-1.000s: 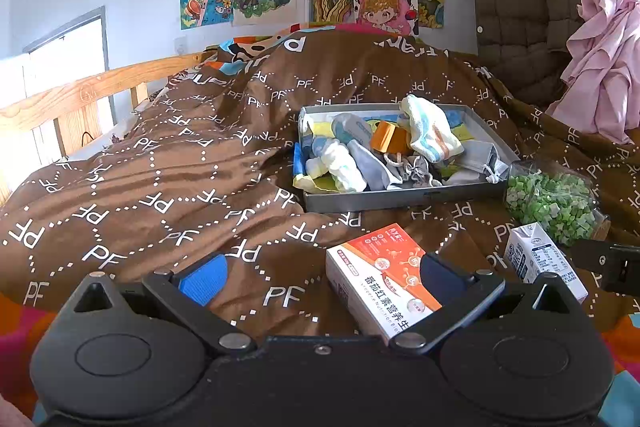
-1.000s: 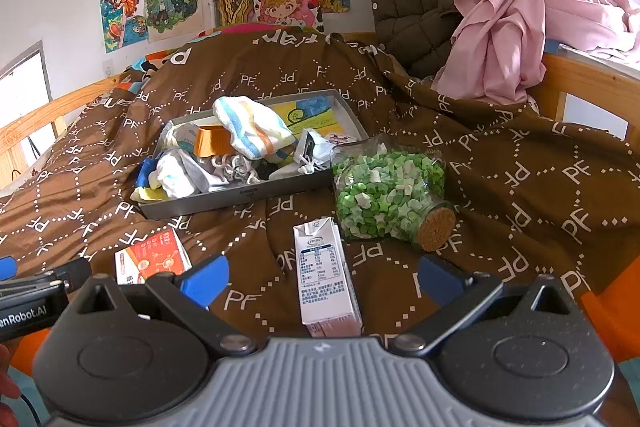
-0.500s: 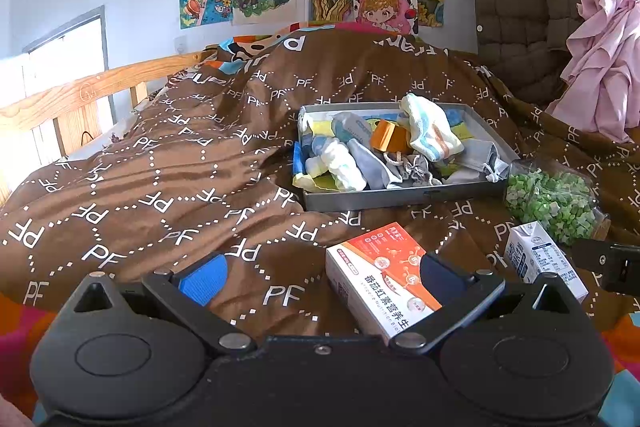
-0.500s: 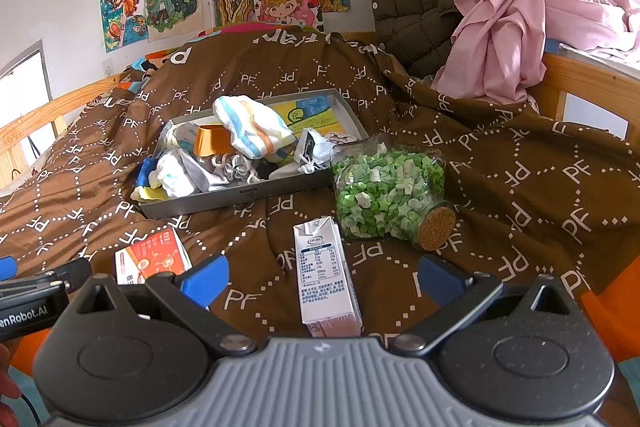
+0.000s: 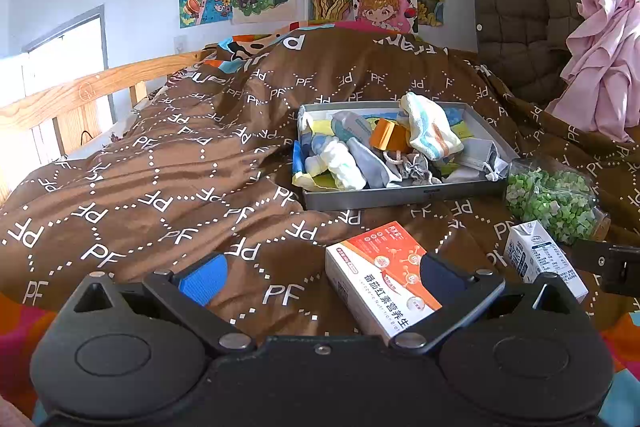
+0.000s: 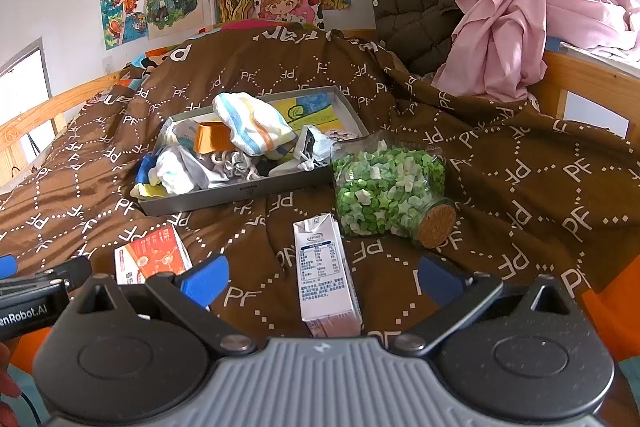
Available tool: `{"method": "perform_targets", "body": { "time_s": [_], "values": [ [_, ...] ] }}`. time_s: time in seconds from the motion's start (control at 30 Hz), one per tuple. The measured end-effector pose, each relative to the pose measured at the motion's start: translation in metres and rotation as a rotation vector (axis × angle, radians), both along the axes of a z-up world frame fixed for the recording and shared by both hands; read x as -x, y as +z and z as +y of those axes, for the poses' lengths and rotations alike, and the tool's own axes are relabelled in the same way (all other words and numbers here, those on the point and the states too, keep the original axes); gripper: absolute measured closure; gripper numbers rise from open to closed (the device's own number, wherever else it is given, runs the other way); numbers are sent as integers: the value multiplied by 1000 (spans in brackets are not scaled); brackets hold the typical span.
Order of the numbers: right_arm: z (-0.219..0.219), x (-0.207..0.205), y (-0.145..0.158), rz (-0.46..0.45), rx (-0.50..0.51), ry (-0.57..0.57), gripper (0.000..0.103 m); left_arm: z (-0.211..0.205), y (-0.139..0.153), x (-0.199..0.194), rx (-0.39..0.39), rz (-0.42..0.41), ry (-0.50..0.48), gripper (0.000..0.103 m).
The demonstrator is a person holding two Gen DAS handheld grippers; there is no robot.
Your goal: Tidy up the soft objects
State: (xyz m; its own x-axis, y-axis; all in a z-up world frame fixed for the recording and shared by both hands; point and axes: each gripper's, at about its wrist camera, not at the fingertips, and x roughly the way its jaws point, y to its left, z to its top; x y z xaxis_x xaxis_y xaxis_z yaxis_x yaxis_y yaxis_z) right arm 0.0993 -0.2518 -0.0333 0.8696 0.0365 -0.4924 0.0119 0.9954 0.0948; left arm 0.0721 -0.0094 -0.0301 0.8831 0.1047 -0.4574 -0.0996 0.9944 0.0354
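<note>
1. We hold the left gripper (image 5: 320, 277) low over the brown quilt (image 5: 168, 187), jaws spread wide and empty. The orange box (image 5: 384, 275) lies on the quilt between them; its right part runs under the right finger, and we cannot tell whether they touch.

2. Our right gripper (image 6: 324, 277) is likewise spread wide and empty, with the carton (image 6: 326, 267) lying on the quilt between its fingers and clear of both.

3. The soft things sit in the grey tray (image 5: 400, 193) farther up the bed: a striped cloth (image 5: 430, 131) on top toward the back, white rolled socks (image 5: 340, 163) and a grey roll (image 5: 372, 167) at the front left, a grey drawstring pouch (image 5: 418, 167) in the middle. An orange cup (image 5: 386, 135) lies among them.

4. We judge the task far along or barely begun; the pictures cannot settle which. No soft piece shows loose on the quilt, yet the pile in the tray is jumbled, not sorted.

5. Outside the tray lie only hard things: box, carton and the jar (image 6: 390, 191) of green stars.

6. Axes: the tray's long side runs left to right across both views. The socks and grey roll lie slanted, from back left to front right. The striped cloth drapes with no clear axis.

7. The carton's long axis points away from us toward the tray; the jar lies on its side, cork (image 6: 440, 227) toward the near right.
</note>
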Motion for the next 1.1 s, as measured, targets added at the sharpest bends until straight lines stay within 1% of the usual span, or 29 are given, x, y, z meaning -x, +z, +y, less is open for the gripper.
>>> {"method": "perform_targets", "body": {
  "time_s": [0.23, 0.37, 0.53, 1.1],
  "values": [
    [0, -1, 1, 0, 1, 0, 0, 0, 0, 1, 3, 2, -4, 1],
    [0, 0, 0, 2, 2, -2, 0, 0, -2, -1, 27, 32, -16, 1],
    [0, 1, -1, 4, 3, -3, 0, -2, 0, 0, 33, 47, -22, 1],
    [0, 0, -2, 13, 8, 0, 0, -1, 0, -3, 26, 73, -19, 1]
  ]
}}
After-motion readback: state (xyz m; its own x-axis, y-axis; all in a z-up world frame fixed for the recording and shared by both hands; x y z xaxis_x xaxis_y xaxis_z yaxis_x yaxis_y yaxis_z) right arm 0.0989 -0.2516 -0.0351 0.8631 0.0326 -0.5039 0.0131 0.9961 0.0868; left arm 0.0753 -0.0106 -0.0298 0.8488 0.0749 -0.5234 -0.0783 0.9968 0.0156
